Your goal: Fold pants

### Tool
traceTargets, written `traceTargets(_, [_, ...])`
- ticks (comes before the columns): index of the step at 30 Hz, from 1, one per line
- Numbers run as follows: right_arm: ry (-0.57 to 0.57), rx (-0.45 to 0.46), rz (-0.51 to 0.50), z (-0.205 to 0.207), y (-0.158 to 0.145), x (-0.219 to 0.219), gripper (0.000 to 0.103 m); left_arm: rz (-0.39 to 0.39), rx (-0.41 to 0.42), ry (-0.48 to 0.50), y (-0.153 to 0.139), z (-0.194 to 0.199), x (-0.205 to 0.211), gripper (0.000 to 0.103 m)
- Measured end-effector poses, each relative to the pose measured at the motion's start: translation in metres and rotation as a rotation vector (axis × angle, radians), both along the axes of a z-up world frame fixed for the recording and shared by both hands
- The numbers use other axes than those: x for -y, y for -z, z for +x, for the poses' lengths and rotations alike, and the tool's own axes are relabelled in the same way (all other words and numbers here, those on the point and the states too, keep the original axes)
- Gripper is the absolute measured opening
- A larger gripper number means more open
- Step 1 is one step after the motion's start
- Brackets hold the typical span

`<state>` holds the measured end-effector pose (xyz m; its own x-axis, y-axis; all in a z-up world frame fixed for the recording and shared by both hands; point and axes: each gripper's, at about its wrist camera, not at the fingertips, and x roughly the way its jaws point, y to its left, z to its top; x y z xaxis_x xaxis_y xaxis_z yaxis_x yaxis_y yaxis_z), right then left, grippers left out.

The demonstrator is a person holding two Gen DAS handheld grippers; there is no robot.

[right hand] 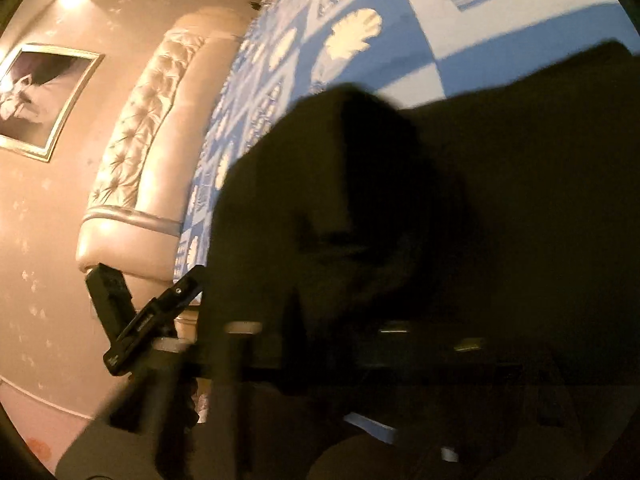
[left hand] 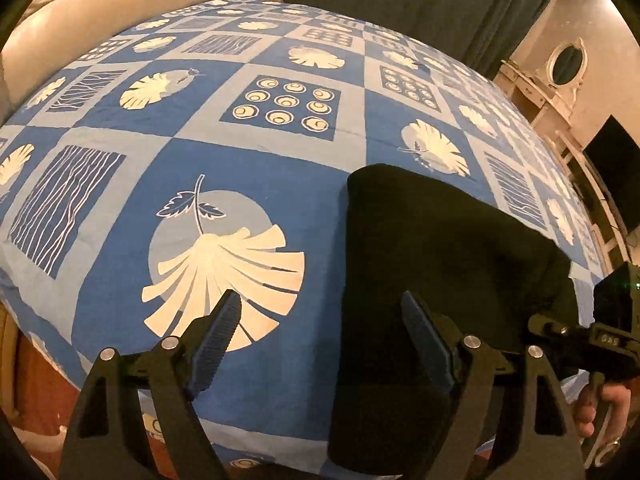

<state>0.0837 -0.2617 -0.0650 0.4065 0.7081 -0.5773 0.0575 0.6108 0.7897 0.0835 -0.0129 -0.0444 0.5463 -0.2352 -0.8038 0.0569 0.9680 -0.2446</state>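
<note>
Black pants [left hand: 436, 264] lie folded on the blue patterned bed sheet [left hand: 256, 184], at the near right of the left wrist view. My left gripper [left hand: 324, 336] is open just above the bed; its right finger [left hand: 428, 344] is over the pants' left edge and its left finger [left hand: 218, 336] is over bare sheet. The right tool's black body [left hand: 614, 312] and the hand [left hand: 604, 404] holding it sit at the pants' right side. In the blurred right wrist view the pants [right hand: 420, 208] fill the picture, bunched up in front. My right gripper [right hand: 320, 304] has its jaws drawn together in the dark cloth.
A cream tufted headboard [right hand: 136, 140] stands at the far end of the bed, with a framed picture [right hand: 44, 100] on the wall beside it. A dark curtain [left hand: 420, 0], a white dresser with an oval mirror [left hand: 566, 60] and a dark screen [left hand: 616, 176] lie beyond the bed's right side.
</note>
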Motion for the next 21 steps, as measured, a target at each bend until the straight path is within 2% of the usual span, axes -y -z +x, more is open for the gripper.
traceTargets(3, [0.012,0.054,-0.007,-0.011,-0.018,0.009,0.012,-0.029,-0.006,0.007,0.000,-0.001,-0.002,0.081])
traceTargets(7, [0.045,0.134,-0.042,-0.031,-0.052,0.037,0.012,-0.053,0.053,0.023,-0.010,-0.006,-0.001,0.081])
traceTargets(11, [0.097,0.146,-0.087,-0.047,-0.067,0.076,0.012,-0.065,0.036,0.066,-0.007,-0.008,0.009,0.081])
traceTargets(16, [0.171,0.060,-0.179,-0.064,-0.047,0.117,0.012,-0.090,-0.039,0.108,0.009,-0.006,0.026,0.081])
traceTargets(19, [0.183,0.006,-0.187,-0.066,-0.022,0.123,0.012,-0.065,-0.051,0.127,0.015,-0.006,0.038,0.081])
traceTargets(21, [0.180,0.001,-0.198,-0.062,-0.015,0.121,0.012,-0.033,-0.059,0.151,0.020,-0.007,0.047,0.081])
